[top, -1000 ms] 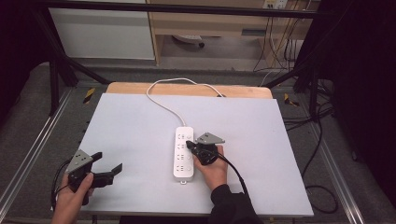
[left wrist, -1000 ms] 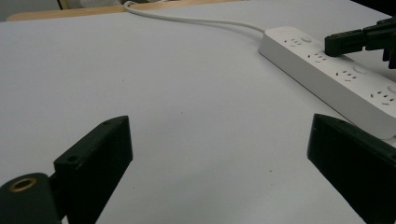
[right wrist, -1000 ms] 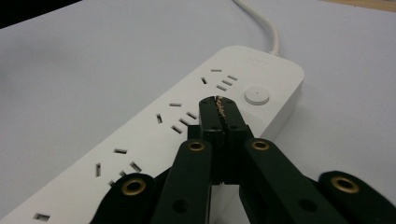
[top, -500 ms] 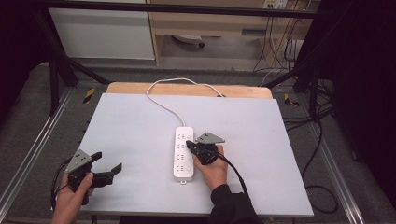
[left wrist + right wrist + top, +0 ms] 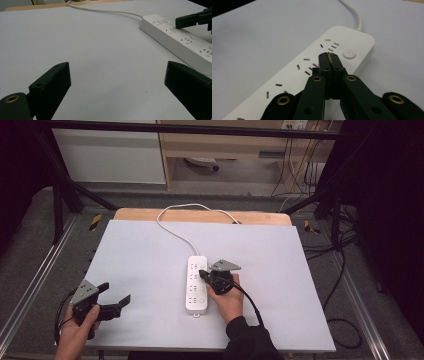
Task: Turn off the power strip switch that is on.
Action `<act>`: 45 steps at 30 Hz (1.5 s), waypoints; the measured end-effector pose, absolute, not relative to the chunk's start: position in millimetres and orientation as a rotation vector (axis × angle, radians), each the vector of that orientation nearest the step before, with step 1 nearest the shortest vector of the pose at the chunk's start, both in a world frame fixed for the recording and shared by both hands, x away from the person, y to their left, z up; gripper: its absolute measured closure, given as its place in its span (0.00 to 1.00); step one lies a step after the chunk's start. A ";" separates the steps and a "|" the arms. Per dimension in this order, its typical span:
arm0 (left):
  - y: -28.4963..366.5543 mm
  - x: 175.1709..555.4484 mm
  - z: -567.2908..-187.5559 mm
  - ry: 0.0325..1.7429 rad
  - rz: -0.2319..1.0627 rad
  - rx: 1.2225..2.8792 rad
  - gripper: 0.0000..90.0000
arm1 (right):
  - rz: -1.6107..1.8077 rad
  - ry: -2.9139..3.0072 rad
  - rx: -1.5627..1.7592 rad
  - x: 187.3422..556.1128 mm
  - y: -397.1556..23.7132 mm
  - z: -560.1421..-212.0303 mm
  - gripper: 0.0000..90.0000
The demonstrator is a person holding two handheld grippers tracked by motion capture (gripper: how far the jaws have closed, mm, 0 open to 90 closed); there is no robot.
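Observation:
A white power strip [image 5: 197, 285] lies lengthwise at the middle of the white table, and its cable [image 5: 175, 232] curls off to the far edge. My right gripper [image 5: 201, 273] is shut with nothing held, its tips resting over the strip's socket face beside the second outlet group. In the right gripper view the closed tips [image 5: 329, 56] sit just short of a round button [image 5: 349, 53] on the power strip [image 5: 312, 57]. My left gripper [image 5: 115, 293] is open near the table's front left corner, jaws wide apart and pointing toward the power strip [image 5: 180, 41]. The right gripper [image 5: 190, 20] appears above that strip.
The white table top [image 5: 140, 255] has a wooden strip [image 5: 260, 217] along its far edge. Metal rails run down both sides on the floor. Dark cables [image 5: 340, 270] hang off the right side. Cabinets stand beyond the table.

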State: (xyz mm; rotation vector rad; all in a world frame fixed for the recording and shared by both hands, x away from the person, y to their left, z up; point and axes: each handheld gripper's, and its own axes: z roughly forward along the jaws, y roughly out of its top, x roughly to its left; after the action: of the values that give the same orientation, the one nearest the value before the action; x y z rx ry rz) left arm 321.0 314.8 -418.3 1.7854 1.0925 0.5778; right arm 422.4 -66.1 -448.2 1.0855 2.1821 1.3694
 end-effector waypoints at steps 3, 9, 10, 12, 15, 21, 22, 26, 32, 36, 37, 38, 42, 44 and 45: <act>314.9 321.0 -418.1 1.091 0.577 1.783 0.08 | 1.349 2.180 1.093 422.3 -67.8 -446.9 1.00; 315.7 321.4 -418.2 1.092 0.579 1.784 0.08 | 1.369 2.165 1.102 422.5 -72.3 -441.3 1.00; 315.6 321.3 -418.2 1.093 0.578 1.783 0.08 | 1.367 2.165 1.107 422.6 -72.6 -440.0 1.00; 315.8 321.1 -418.0 1.091 0.579 1.787 0.08 | 1.370 2.170 1.113 422.9 -73.3 -437.4 1.00; 315.4 321.2 -418.2 1.093 0.578 1.784 0.08 | 1.374 2.169 1.117 423.3 -74.7 -433.0 0.97; 315.2 321.1 -418.1 1.092 0.578 1.784 0.08 | 1.373 2.164 1.130 424.3 -79.6 -423.7 0.88; 315.3 321.1 -418.1 1.092 0.578 1.784 0.08 | 1.377 2.170 1.136 424.9 -80.5 -422.0 0.85; 315.4 321.1 -418.1 1.091 0.578 1.789 0.08 | 1.382 2.168 1.139 426.3 -82.2 -414.6 0.71; 315.3 321.2 -418.1 1.089 0.580 1.793 0.08 | 1.402 2.150 1.129 428.9 -85.4 -404.2 0.46; 315.1 321.2 -418.3 1.093 0.578 1.786 0.08 | 1.418 2.138 1.101 430.0 -88.2 -398.5 0.37; 315.1 321.2 -418.3 1.093 0.578 1.786 0.08 | 1.427 2.130 1.100 430.1 -89.4 -397.4 0.35; 315.1 321.2 -418.3 1.093 0.578 1.786 0.08 | 1.434 2.123 1.098 430.5 -90.7 -396.6 0.32; 315.1 321.3 -418.3 1.091 0.578 1.790 0.08 | 1.402 2.120 1.103 431.6 -94.2 -392.6 0.27; 314.9 321.4 -418.4 1.092 0.576 1.791 0.08 | 1.409 2.118 1.098 431.7 -96.7 -389.7 0.25; 315.0 321.4 -418.4 1.091 0.578 1.791 0.08 | 1.415 2.113 1.095 431.8 -98.3 -388.1 0.23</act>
State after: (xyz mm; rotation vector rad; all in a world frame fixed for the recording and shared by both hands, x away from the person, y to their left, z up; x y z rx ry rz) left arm 321.4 315.0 -418.4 1.7911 1.0911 0.5776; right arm 431.8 -98.3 -388.1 1.0954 2.1132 1.4154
